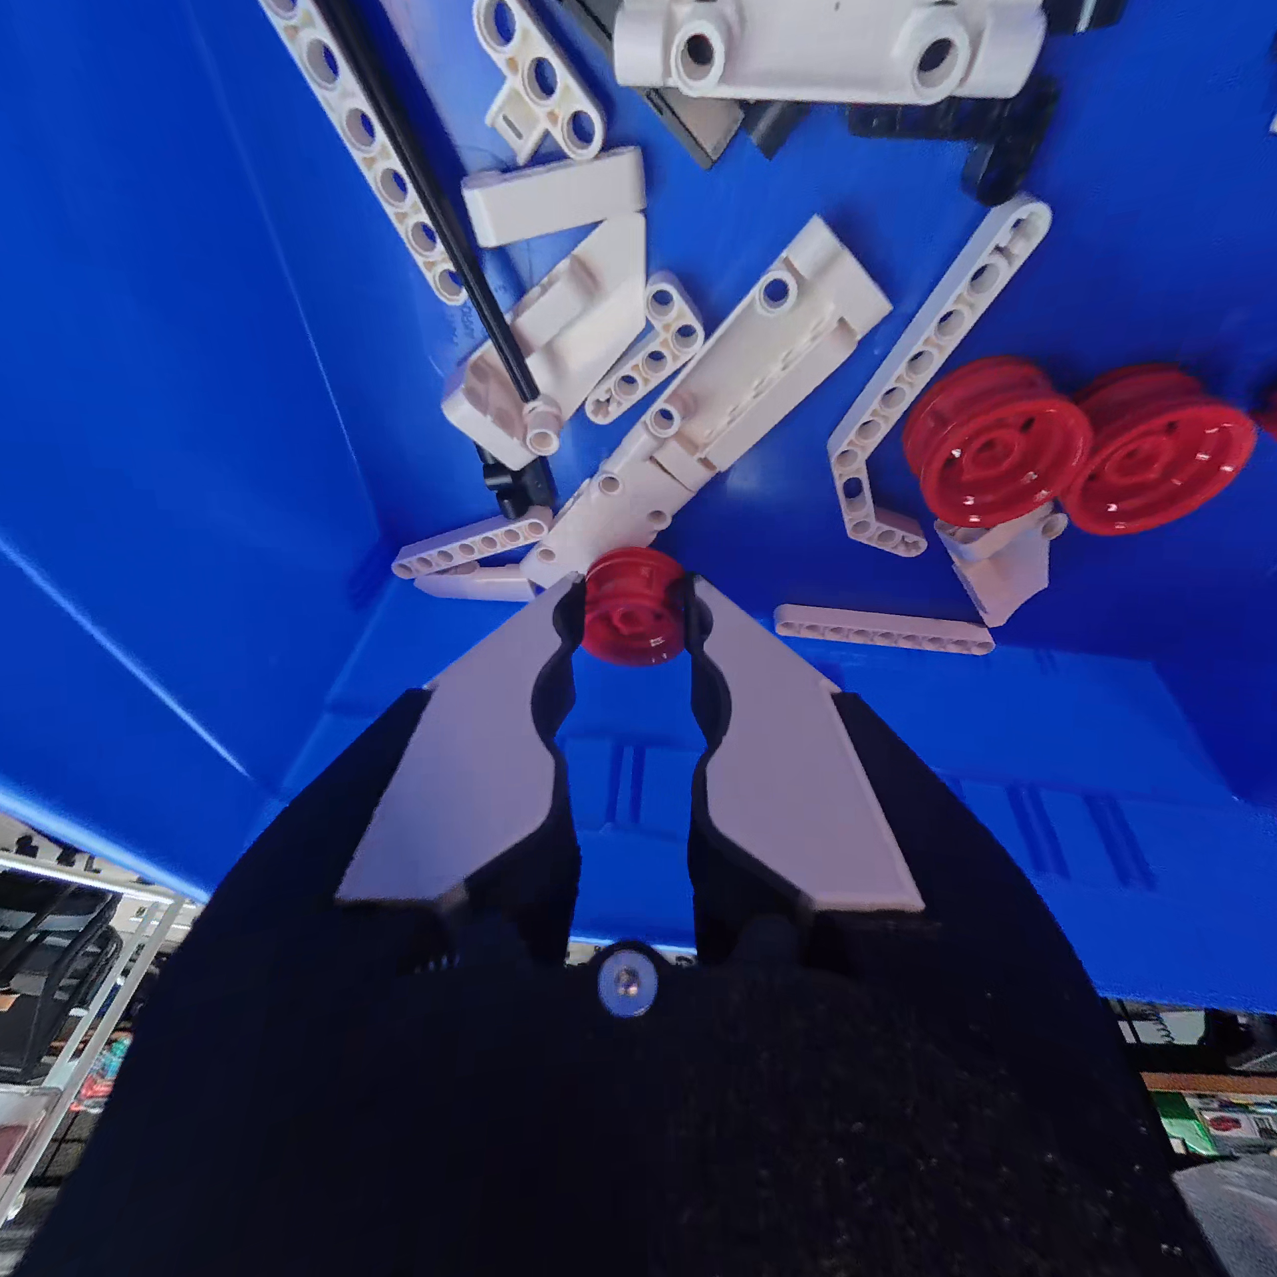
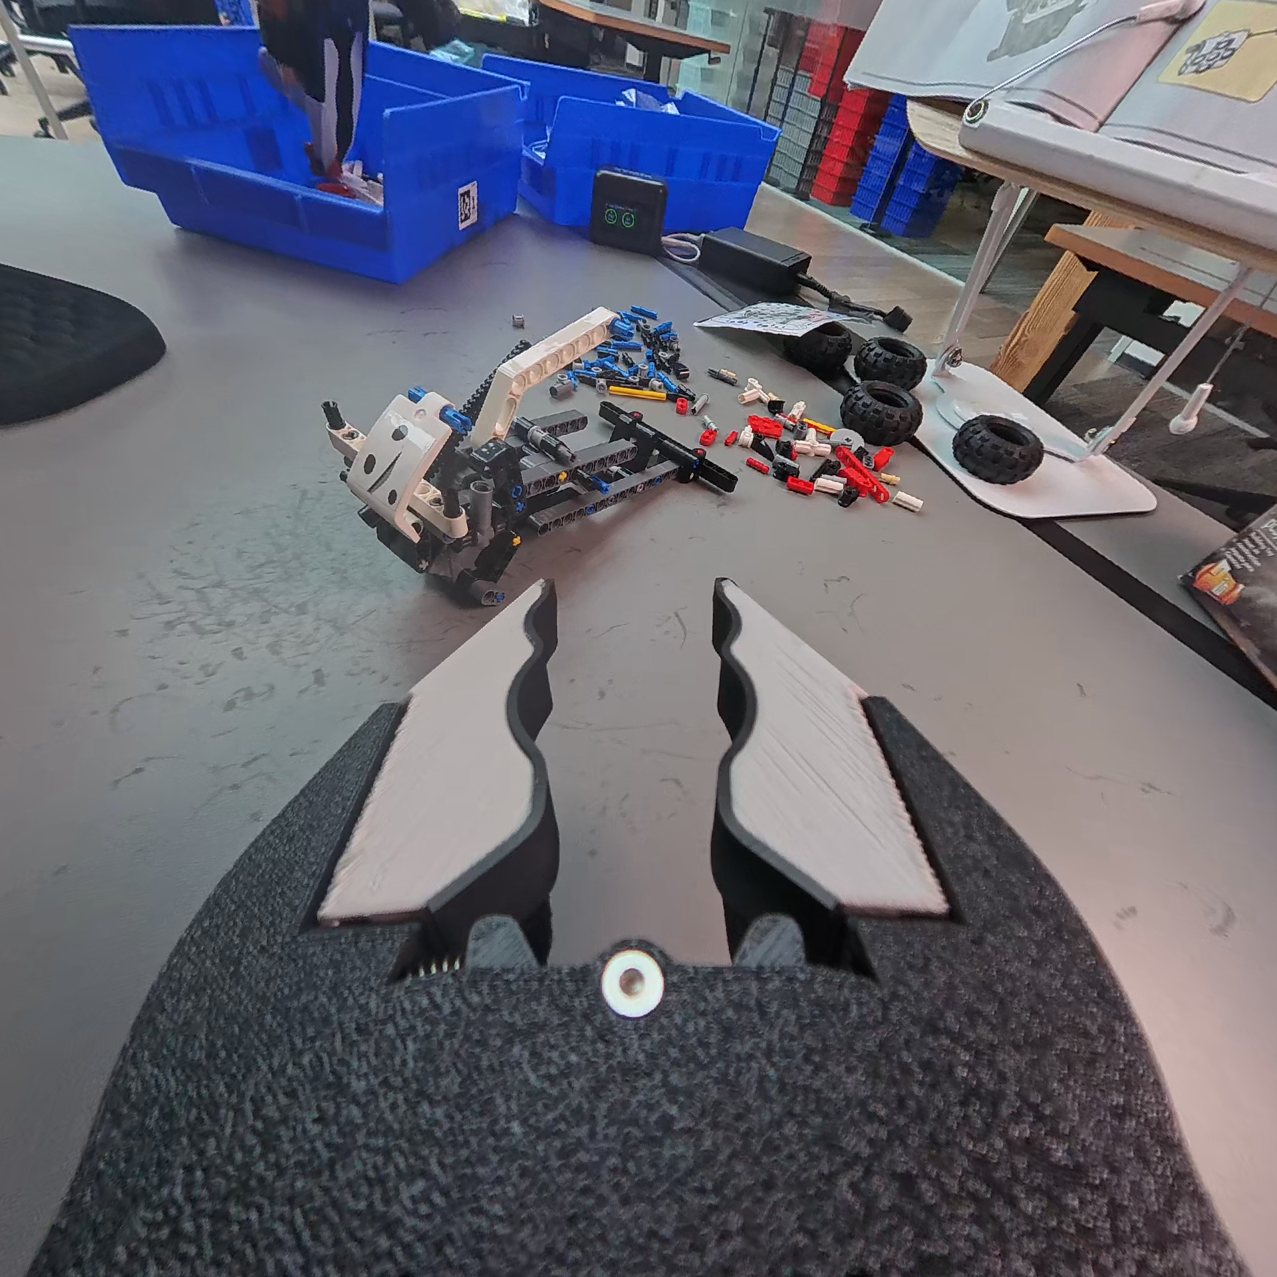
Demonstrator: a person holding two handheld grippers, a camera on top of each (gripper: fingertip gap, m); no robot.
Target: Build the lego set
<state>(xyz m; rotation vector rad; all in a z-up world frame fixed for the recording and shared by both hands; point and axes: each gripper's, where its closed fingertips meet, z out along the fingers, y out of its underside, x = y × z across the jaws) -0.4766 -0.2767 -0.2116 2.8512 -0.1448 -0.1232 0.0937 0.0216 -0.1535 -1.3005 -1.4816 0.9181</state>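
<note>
My left gripper point(image 1: 632, 587) reaches down into a blue bin point(image 1: 207, 345) and is shut on a small red wheel hub point(image 1: 632, 618), held between the fingertips. Two larger red wheel hubs point(image 1: 995, 442) lie to its right, and several white beams and panels point(image 1: 760, 359) lie beyond it. My right gripper point(image 2: 634, 587) is open and empty, low over the grey table point(image 2: 207, 622). The partly built black and white vehicle point(image 2: 484, 470) lies just ahead of it. Loose small pins and connectors point(image 2: 795, 442) and several black tyres point(image 2: 881, 404) lie to its right.
Two blue bins point(image 2: 276, 200) stand at the back of the table, and the left gripper point(image 2: 325, 90) shows inside the near one. A black device point(image 2: 627, 207), a power brick point(image 2: 753, 259) and a white booklet stand point(image 2: 1036, 477) are at the back right. A black pad point(image 2: 62, 338) lies at left. The tips of one gripper are about 65 centimetres away from the tips of the other.
</note>
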